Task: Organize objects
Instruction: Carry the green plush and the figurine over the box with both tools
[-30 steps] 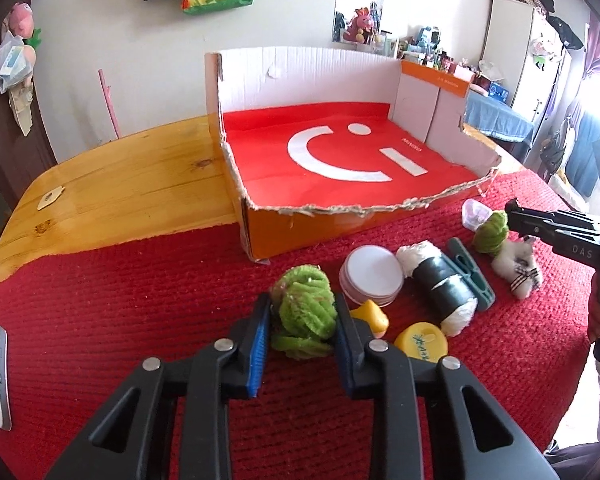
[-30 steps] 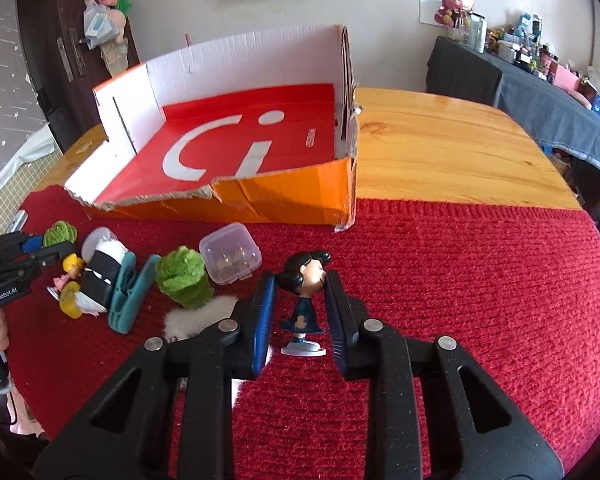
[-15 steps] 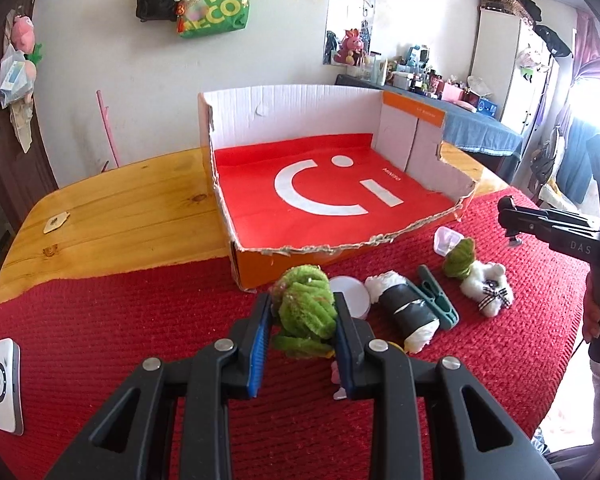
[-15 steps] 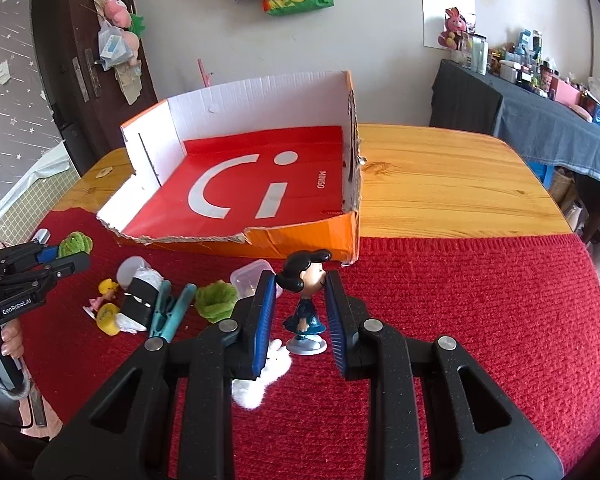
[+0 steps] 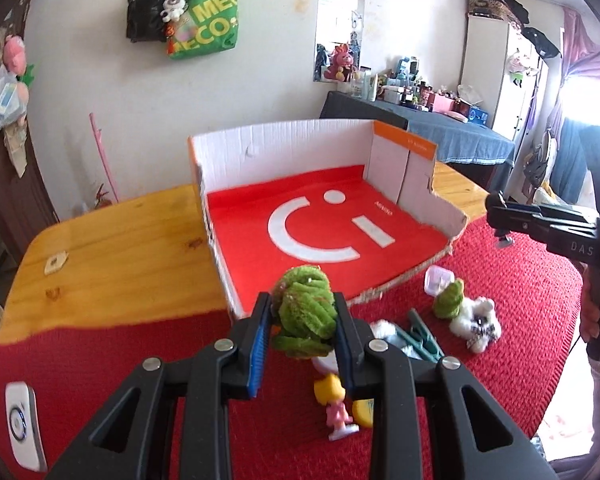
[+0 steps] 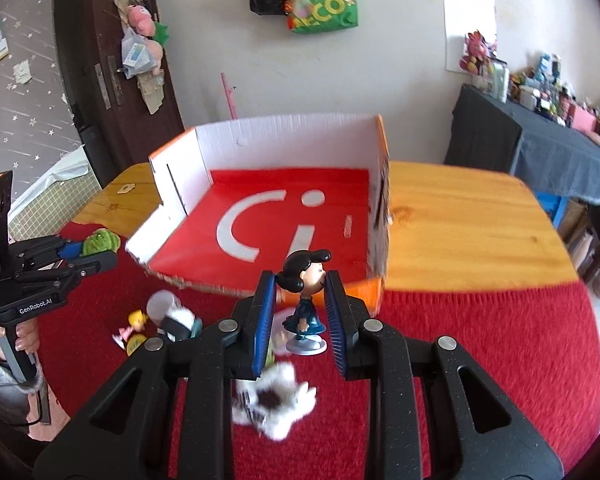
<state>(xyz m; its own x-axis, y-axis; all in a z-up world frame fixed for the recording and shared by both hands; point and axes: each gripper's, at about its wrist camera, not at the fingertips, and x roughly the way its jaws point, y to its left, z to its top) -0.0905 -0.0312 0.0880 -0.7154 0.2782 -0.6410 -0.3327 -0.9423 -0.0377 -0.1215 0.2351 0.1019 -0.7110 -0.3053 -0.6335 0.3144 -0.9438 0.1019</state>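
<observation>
Wooden table [image 5: 112, 240] with red cloth [image 5: 140, 344] over its near part. Open cardboard box [image 5: 284, 148], red floor with white smiley, sits just ahead of both sets of fingers. Left gripper [image 5: 302, 322] clamped on fuzzy green toy [image 5: 304, 312], held off the cloth, near box's front edge. Right gripper [image 6: 300, 308] clamped on dark-haired girl figurine [image 6: 305, 300], also held off the cloth, before box's front wall. Below left fingers: blonde figurine [image 5: 334, 404], teal clip [image 5: 422, 338]; right of them, white plush [image 5: 476, 324], second green toy [image 5: 448, 300], clear small case [image 5: 438, 280].
</observation>
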